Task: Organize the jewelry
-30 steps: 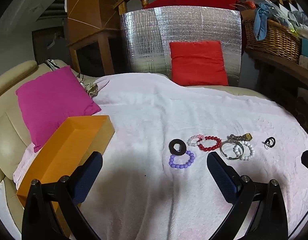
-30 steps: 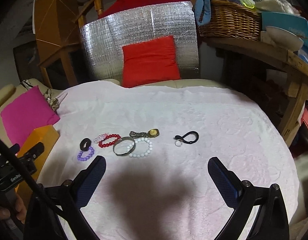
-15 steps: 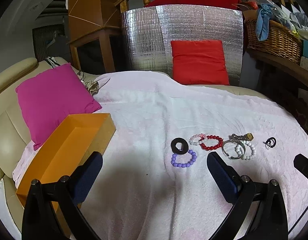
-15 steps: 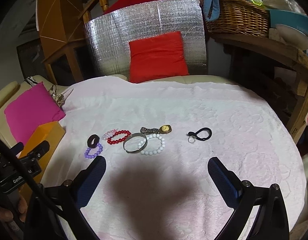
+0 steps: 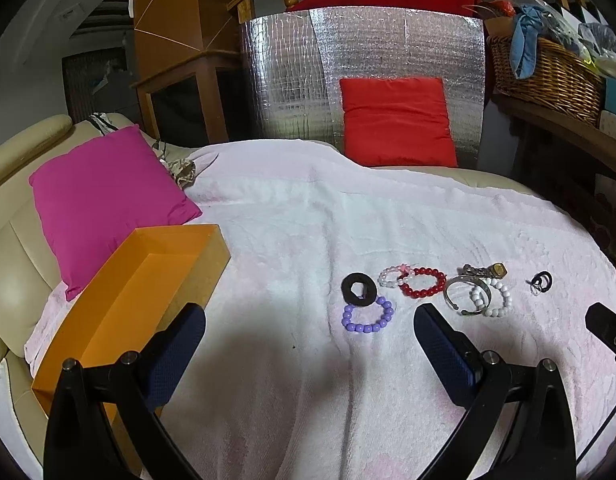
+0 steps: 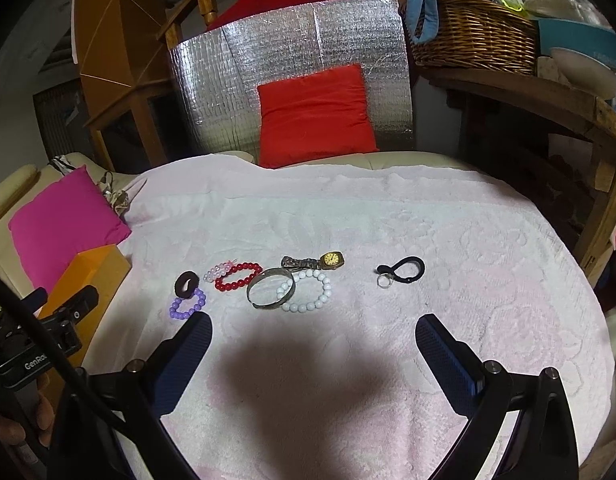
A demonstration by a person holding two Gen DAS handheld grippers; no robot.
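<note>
Jewelry lies in a row on a pale pink towel [image 5: 308, 216]: a black ring [image 5: 358, 289], purple bead bracelet [image 5: 368, 316], pink-white bead bracelet [image 5: 390, 275], red bead bracelet [image 5: 422, 282], silver bangle [image 6: 270, 294], white bead bracelet [image 6: 308, 291], gold watch [image 6: 330, 260] and a black loop with a small ring [image 6: 404, 271]. An empty orange box [image 5: 128, 300] stands at the left. My left gripper [image 5: 308, 332] is open, near the purple bracelet. My right gripper [image 6: 313, 340] is open, just short of the bangle.
A magenta cushion [image 5: 104, 200] lies behind the orange box. A red cushion [image 5: 396, 120] leans on a silver foil panel [image 5: 300, 80] at the back. A wicker basket [image 6: 472, 36] sits on a wooden shelf to the right.
Both grippers have edged forward and slightly lower toward the jewelry, which looks a little larger in the right wrist view. Both stay open. Nothing on the towel has moved.
</note>
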